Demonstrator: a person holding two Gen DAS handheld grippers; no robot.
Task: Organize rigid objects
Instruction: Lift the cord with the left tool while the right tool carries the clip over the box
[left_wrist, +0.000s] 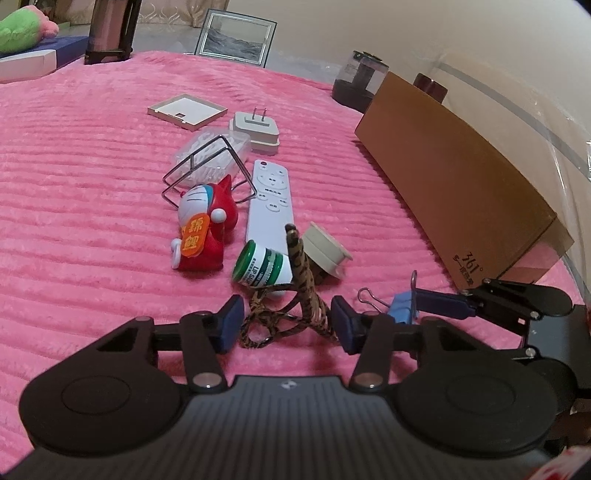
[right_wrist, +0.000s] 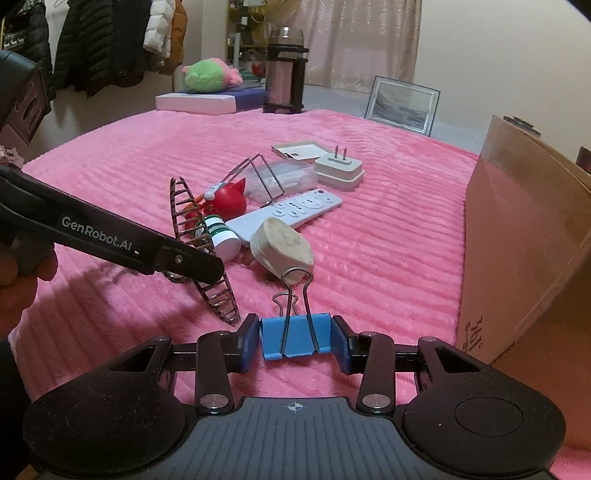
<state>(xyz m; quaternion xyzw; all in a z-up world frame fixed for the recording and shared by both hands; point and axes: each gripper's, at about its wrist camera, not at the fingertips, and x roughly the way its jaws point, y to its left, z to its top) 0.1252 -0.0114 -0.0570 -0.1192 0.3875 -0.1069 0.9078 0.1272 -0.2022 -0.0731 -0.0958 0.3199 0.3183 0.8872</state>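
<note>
Blue binder clip (right_wrist: 295, 338): wire handles raised, clamped by its sides between the pads of the right gripper (right_wrist: 295, 341), over the pink blanket.

Leopard-print hair claw (left_wrist: 295, 295): brown, toothed, curved; stands on edge between the left gripper's (left_wrist: 286, 325) pads. Whether the pads press on it cannot be told.

Still on the blanket, clustered:
- white remote (left_wrist: 269, 201), flat, buttons up;
- green-and-white lip-balm tube (left_wrist: 262, 267), on its side against the remote;
- red cat figurine (left_wrist: 203, 229), lying down;
- white plug adapter (left_wrist: 256, 129), prongs up.

Brown cardboard box (left_wrist: 461, 192) at the right.
</note>
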